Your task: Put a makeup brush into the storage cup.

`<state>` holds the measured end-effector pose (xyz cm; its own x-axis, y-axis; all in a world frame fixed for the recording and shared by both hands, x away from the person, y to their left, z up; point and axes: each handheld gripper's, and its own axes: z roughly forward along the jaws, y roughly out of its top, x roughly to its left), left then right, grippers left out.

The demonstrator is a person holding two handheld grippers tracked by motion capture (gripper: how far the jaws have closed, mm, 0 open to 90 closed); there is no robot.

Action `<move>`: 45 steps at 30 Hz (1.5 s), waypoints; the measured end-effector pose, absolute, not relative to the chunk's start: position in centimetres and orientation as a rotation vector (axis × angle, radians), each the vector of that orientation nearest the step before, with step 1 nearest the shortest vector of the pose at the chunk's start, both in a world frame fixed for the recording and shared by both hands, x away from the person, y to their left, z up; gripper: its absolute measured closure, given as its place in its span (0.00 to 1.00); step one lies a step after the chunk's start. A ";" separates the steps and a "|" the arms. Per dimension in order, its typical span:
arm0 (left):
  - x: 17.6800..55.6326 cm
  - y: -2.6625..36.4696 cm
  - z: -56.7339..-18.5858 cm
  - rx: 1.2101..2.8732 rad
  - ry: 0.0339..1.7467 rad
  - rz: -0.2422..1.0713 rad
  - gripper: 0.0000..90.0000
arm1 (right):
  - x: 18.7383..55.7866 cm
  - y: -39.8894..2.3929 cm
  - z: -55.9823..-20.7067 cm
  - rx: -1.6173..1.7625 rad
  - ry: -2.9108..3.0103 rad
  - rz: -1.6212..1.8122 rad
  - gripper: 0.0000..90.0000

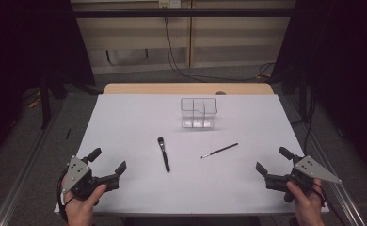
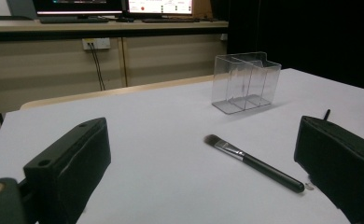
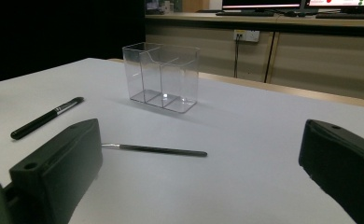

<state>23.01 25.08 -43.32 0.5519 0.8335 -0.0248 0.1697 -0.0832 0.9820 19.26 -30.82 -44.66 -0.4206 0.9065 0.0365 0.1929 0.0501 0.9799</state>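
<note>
Left gripper (image 1: 107, 162), jaws apart, sits well left of the brush (image 1: 163, 153).

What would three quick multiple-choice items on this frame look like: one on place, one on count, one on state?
1. Where does the clear organizer stand relative to the two brushes?
A. Farther from the person than both
B. Between them
C. Nearer the person than both

2. How many brushes lie on the white table?
A. One
B. Two
C. Three

3. What state is the left claw in?
A. Shut on a brush
B. Shut on nothing
C. Open, holding nothing

Answers:
1. A: in the high view the organizer sits beyond the thick brush and the thin brush.
2. B: one thick flat-headed brush and one thin one, lying apart.
3. C: its jaws stand wide apart in the left gripper view with only bare table between them; the right claw is likewise open.
</note>
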 end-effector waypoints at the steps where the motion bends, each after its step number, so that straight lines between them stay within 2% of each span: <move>1: 23.0 25.0 -43.3 1.591 0.874 0.690 0.04 | 19.3 -30.9 -44.7 1.115 1.683 1.420 0.00; 25: 22.9 23.4 -43.2 1.625 0.817 0.625 0.04 | 19.5 -30.7 -44.7 1.105 1.710 1.422 0.00; 38: 24.7 20.9 -42.7 1.668 0.751 0.607 0.04 | 19.7 -30.6 -44.8 1.095 1.727 1.417 0.00; 45: 25.5 20.0 -41.6 1.635 0.744 0.597 0.04 | 19.7 -30.5 -44.8 1.087 1.735 1.418 0.00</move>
<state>25.52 20.00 -41.64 0.6655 0.7462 -0.0143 0.1481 -0.1133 0.9825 19.67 -30.51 -44.82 -0.4532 0.8911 0.0238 0.2007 0.0760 0.9767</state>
